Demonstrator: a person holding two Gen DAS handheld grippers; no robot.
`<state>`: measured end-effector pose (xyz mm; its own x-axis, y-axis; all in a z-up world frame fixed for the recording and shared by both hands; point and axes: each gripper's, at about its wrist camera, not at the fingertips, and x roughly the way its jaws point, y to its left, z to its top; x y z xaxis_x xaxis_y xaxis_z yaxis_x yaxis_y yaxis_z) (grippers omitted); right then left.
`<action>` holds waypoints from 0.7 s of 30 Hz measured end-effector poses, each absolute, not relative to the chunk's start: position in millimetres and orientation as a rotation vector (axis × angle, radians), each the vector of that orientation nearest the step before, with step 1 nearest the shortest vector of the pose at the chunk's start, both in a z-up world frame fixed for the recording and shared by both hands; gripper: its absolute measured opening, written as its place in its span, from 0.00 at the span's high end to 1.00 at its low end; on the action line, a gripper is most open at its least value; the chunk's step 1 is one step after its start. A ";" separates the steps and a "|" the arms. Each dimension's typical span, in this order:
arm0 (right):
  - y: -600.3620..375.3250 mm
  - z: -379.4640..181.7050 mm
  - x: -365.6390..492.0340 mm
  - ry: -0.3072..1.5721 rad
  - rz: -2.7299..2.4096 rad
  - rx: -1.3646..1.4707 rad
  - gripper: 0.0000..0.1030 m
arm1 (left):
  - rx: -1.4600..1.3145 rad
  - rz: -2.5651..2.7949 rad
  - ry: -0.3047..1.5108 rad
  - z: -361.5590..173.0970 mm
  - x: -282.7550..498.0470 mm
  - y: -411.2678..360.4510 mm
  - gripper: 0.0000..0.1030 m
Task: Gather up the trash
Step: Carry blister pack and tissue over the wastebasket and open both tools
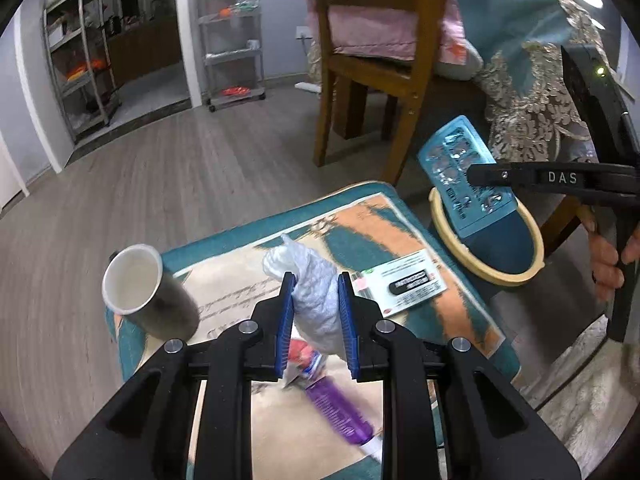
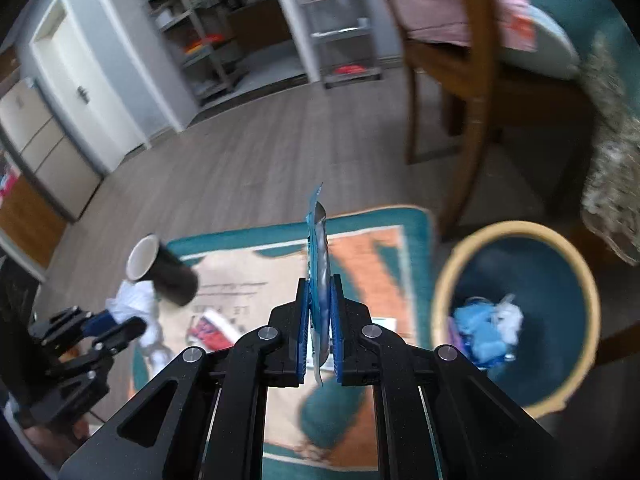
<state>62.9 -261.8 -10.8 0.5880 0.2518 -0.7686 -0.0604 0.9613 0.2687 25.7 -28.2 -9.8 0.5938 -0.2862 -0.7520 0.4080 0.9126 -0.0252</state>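
Note:
My left gripper (image 1: 316,280) is shut on a crumpled white tissue (image 1: 316,292) and holds it above the patterned rug (image 1: 240,280). My right gripper (image 2: 319,280) is shut on a blue blister pack (image 2: 318,248), seen edge-on. In the left wrist view the blister pack (image 1: 464,168) hangs over the blue bin (image 1: 504,244) with a tan rim. The bin (image 2: 520,256) holds blue and white trash. A paper cup (image 1: 148,288) lies on its side at the rug's left edge. A white card (image 1: 408,280), a purple comb (image 1: 340,416) and a red wrapper (image 1: 300,350) lie on the rug.
A wooden chair (image 1: 380,60) with a pink cushion stands behind the bin. A table with a teal lace cloth (image 1: 532,92) is at the right. Metal shelves (image 1: 232,32) stand at the far wall. Grey wood floor (image 1: 160,168) lies left of the rug.

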 end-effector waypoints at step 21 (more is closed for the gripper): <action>-449.2 -84.4 38.0 1.056 -0.204 0.358 0.89 | 0.214 -0.720 0.831 -30.4 58.1 -228.7 0.80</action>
